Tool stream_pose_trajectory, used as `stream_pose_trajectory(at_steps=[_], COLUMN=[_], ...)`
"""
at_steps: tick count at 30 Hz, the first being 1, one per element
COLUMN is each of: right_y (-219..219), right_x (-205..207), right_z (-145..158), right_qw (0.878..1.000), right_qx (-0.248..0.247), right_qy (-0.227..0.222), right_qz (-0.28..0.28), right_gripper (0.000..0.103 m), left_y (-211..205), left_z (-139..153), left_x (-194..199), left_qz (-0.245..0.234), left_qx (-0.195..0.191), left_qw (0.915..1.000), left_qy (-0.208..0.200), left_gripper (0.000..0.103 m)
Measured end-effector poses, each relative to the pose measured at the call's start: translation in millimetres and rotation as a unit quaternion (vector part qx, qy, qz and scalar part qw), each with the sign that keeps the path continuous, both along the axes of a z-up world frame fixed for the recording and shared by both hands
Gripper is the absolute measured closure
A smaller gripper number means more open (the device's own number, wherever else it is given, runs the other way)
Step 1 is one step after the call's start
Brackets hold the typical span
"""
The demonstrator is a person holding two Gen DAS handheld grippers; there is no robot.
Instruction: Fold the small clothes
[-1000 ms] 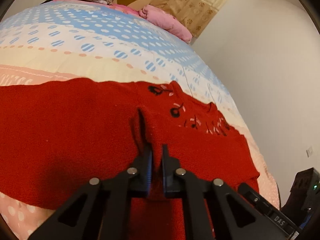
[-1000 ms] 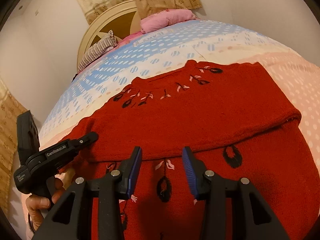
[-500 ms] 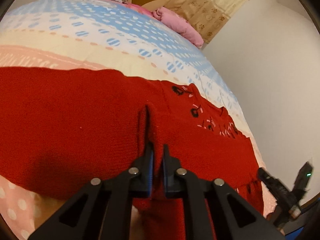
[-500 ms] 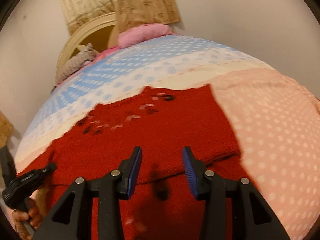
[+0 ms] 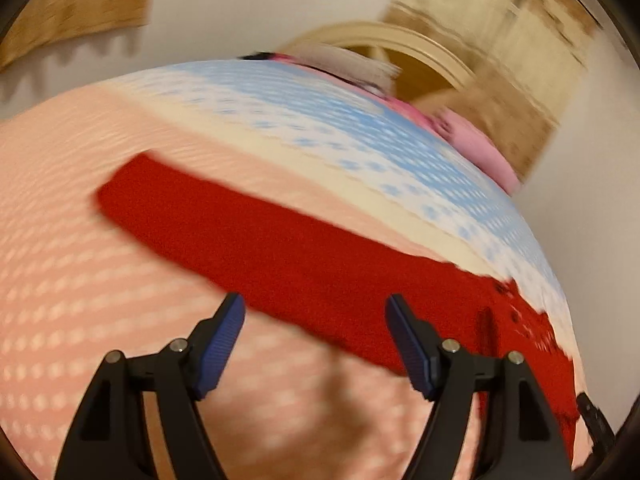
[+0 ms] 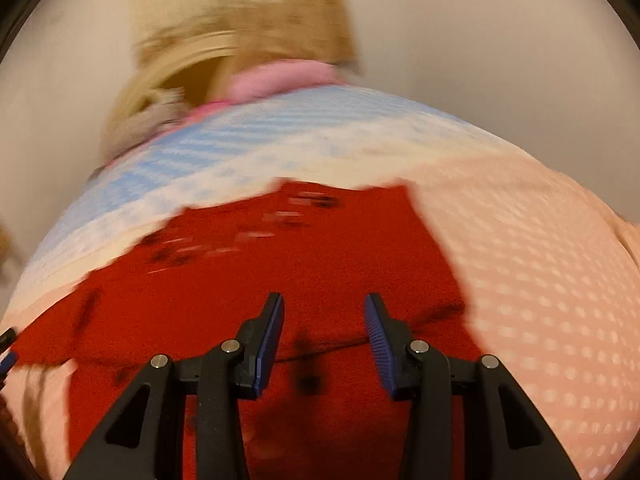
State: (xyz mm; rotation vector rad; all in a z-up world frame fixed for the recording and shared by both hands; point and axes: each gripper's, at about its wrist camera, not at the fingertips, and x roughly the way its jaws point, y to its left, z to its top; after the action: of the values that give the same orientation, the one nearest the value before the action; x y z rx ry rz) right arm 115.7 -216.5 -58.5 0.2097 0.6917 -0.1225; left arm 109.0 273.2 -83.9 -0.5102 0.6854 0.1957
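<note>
A red knitted sweater [image 6: 304, 256] with small dark and pink embroidered flowers lies partly folded on the bed. In the left wrist view one red sleeve [image 5: 256, 232] stretches out to the left over the pink bedspread. My left gripper [image 5: 316, 340] is open and empty, just in front of the sleeve's near edge. My right gripper [image 6: 324, 340] is open and empty, hovering over the folded body of the sweater. Both views are blurred by motion.
The bedspread [image 6: 540, 280] is pink with white dots near me, then cream and blue. Pink pillows [image 6: 280, 80] and a cream headboard [image 5: 400, 40] lie at the far end, under tan curtains. A white wall [image 5: 592, 160] is on the right.
My left gripper has let go of the pinched sweater fabric, opened wide and swung left toward the outstretched sleeve. My right gripper stayed open and shifted a little over the sweater.
</note>
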Motion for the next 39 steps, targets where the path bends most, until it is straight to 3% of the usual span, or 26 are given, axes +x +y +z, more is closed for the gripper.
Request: stream_pose_trajectory(at_steps=[3,6,9,14,16,17,18,20,23,26,31,35,39], right_y=[44.6,99.5,153.7,201.4,211.0,212.1,212.2,213.5,218.5,221.2,194.2,148.2,98.2], right_x=[0.9,10.0,24.4,43.9,49.3,47.8,47.5,46.1,44.5,43.2,34.6,18.9,10.8], right_z=[7.4,7.0,-0.2,-27.3,-44.1,-44.7,-44.2,-46.2,-47.0,-46.9,-27.0,-5.4,-0.9], right_qw=[0.997,0.987,0.975,0.966,0.962,0.962,0.961,0.958,0.956,0.955,0.964,0.979,0.986], right_qx=[0.007,0.021,0.015,-0.003,-0.015,-0.020,-0.019,-0.012,-0.022,-0.033,0.024,0.051,0.065], right_qy=[-0.002,0.009,0.022,0.054,0.081,0.077,0.076,0.075,0.073,0.072,0.030,-0.002,0.004], right_qz=[0.081,0.162,0.220,0.255,0.260,0.262,0.264,0.277,0.282,0.285,0.263,0.200,0.151], right_gripper=[0.060,0.060,0.060,0.060,0.060,0.059,0.054,0.046,0.042,0.039,0.039,0.039,0.039], left_y=[23.5,53.0,70.5,93.2,91.1,88.5,86.3,83.2,75.6,55.0,-8.3,-98.2,-180.6], left_z=[-12.1,-20.2,-23.6,-39.5,-38.6,-38.5,-40.9,-46.3,-41.5,-14.2,36.0,69.3,64.8], left_x=[-12.3,-20.4,-11.1,11.0,14.9,19.6,26.2,37.8,45.3,49.6,61.8,61.1,65.2], left_qz=[0.064,0.138,0.165,0.176,0.175,0.165,0.151,0.130,0.118,0.087,-0.009,-0.129,-0.231], left_qx=[-0.011,-0.061,-0.069,-0.134,-0.128,-0.127,-0.135,-0.157,-0.142,-0.093,-0.019,0.037,0.041], left_qw=[0.9979,0.9883,0.9837,0.9744,0.9749,0.9765,0.9777,0.9778,0.9815,0.9890,0.9926,0.9788,0.9619], left_qy=[0.002,-0.025,-0.021,-0.038,-0.051,-0.056,-0.056,-0.049,-0.051,-0.075,-0.120,-0.155,-0.140], left_gripper=[0.027,0.027,0.027,0.028,0.032,0.046,0.069,0.094,0.097,0.097,0.098,0.098,0.098])
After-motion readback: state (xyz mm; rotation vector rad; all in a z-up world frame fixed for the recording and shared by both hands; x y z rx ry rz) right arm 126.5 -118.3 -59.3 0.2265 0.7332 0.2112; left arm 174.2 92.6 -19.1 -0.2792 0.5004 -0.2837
